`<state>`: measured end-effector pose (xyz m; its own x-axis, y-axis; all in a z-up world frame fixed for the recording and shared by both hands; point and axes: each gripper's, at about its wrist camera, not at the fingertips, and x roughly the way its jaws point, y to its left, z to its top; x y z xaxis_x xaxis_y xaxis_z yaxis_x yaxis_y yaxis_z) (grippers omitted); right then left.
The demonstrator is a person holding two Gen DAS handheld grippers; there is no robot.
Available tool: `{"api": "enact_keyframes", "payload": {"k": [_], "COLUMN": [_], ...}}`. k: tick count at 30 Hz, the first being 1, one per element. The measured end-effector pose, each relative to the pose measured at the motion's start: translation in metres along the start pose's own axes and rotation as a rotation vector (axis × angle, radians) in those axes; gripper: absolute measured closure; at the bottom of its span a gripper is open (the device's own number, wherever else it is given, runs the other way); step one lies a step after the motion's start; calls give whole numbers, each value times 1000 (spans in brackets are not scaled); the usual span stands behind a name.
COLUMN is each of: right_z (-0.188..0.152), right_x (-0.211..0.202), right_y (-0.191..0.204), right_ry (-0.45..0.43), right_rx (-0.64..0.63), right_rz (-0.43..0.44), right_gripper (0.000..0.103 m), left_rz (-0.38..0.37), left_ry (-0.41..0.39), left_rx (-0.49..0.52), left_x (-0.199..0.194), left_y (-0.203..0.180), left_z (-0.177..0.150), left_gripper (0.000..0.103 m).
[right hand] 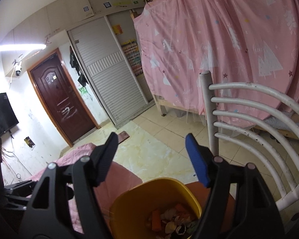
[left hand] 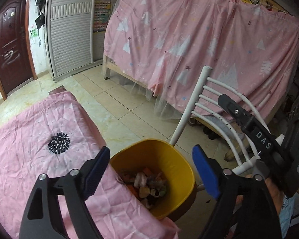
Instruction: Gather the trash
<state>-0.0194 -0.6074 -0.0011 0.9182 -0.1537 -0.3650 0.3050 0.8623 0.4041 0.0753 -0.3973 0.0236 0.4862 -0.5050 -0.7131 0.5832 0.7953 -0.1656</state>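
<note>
A big pink curtain (left hand: 189, 45) printed with white trees hangs over a wooden bed frame and fills the far side of the room. To its left stands a white slatted wardrobe (left hand: 69, 39), then a dark red door (left hand: 12, 47). Nearer to me, the bench (left hand: 39, 139) lies under a crumpled pink cloth with one black flower print. A white metal chair (left hand: 215, 107) with curved back rails stands on the tiled floor just beside the yellow bin (left hand: 175, 167). The bin sits against the edge of the bench, below both my tools, and the trash (left hand: 149, 185) lies in its bottom: crumpled wrappers, peels and orange scraps. My left tool (left hand: 151, 171) hangs over the bin with its blue pads spread wide and nothing between them. My right tool (right hand: 153, 159) is likewise released and empty above the bin's rim; in the left view it shows at the right edge.
</note>
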Motion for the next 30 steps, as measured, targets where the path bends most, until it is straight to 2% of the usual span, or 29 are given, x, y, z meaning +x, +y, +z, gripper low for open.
{"api": "enact_keyframes", "payload": {"k": [2, 6, 10, 13, 21, 30], "right_z": [0, -1, -5, -8, -26, -58], "right_x": [1, 1, 4, 6, 6, 10], "right_y": [0, 3, 15, 30, 86, 159], "right_ry": [-1, 8, 19, 26, 55, 106], "right_rx": [2, -2, -16, -44, -139, -248], "right_rz": [-1, 8, 33, 57, 121, 222], "right_gripper": [30, 28, 13, 7, 6, 6], "left_rz": [7, 21, 40, 69, 188, 340], "left_ry": [-1, -10, -44, -81, -182, -259], "left_rx": [3, -4, -25, -43, -134, -209], "left_x": [0, -5, -23, -38, -86, -128], "left_y": [0, 7, 23, 39, 96, 152], "left_z": [-1, -2, -6, -9, -25, -51], "left_gripper": [24, 23, 21, 18, 10, 9]}}
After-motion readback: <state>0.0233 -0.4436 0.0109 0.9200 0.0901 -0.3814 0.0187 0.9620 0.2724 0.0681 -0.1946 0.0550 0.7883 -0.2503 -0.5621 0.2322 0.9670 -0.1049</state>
